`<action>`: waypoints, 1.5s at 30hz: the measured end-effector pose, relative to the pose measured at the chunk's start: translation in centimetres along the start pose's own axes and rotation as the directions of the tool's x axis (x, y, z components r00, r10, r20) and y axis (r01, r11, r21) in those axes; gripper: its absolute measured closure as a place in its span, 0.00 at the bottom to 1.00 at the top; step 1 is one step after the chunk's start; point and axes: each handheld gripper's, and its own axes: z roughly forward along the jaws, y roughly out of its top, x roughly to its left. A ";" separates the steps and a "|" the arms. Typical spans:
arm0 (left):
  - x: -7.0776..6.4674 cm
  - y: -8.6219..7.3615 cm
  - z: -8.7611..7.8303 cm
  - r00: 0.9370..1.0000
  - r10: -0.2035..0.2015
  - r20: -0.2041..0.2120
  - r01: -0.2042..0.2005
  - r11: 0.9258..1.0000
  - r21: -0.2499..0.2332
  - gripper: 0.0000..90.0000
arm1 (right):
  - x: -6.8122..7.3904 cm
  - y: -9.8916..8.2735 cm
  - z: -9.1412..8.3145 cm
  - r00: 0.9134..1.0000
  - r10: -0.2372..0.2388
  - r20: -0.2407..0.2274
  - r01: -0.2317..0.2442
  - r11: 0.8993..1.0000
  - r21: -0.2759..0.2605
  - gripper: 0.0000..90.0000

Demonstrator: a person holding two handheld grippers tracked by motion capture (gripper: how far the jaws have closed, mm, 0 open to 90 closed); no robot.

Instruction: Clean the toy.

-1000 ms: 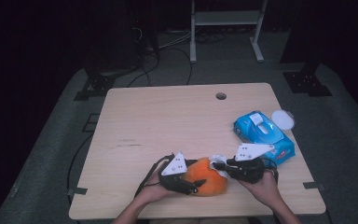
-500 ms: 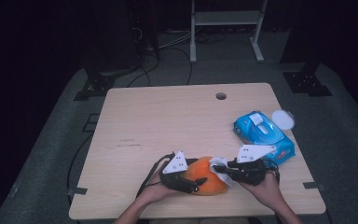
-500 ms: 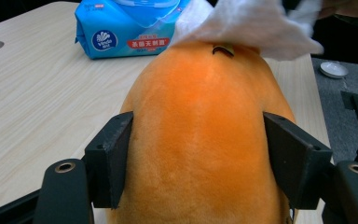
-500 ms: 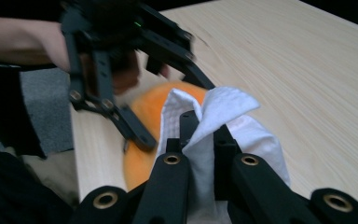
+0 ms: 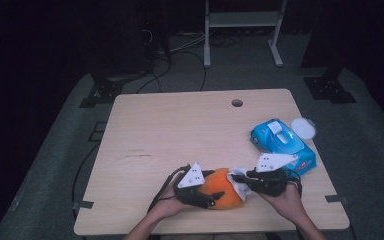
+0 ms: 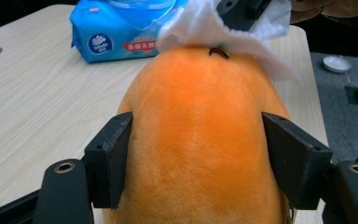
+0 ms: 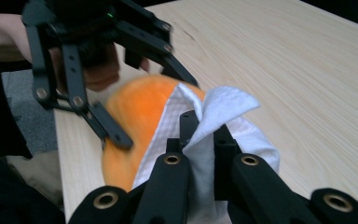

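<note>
Both fingers [image 6: 114, 161] of the left gripper [image 5: 196, 186] press against the flanks of the orange plush toy [image 5: 222, 188], one on each side, so the toy is clamped at a medium opening and pinned to the wooden table [image 5: 180, 130] near its front edge, between the two hands. Compared with the high view one second ago, the toy and both hands occupy practically the same spot; the only visible difference is a slight shift of the white wipe [image 5: 238, 183] against the toy's right end. Moving rightward, the right gripper [image 5: 242, 178] has its jaws fully closed on a fold of that wipe, with the cloth bunched between the black pads and draped over the top of the toy, touching its fur beside a small dark mark [image 6: 219, 52]. This arrangement indicates that the wiping step is in progress: the left tool serves as the fixture, the right tool as the applicator. Because so little has moved, the stroke is judged to be short or just starting. Farther right, the blue wet-wipe pack [image 5: 282, 146] lies on the table, well apart from the toy, with a round white lid [image 5: 303, 127] at the table's right edge just beside it.
</note>
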 end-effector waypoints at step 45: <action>-1.0 0.7 0.0 0.999 0.037 0.017 -0.037 0.999 -0.001 0.35 | 1.5 1.4 1.1 0.995 -0.091 -0.031 0.091 0.996 -0.009 0.96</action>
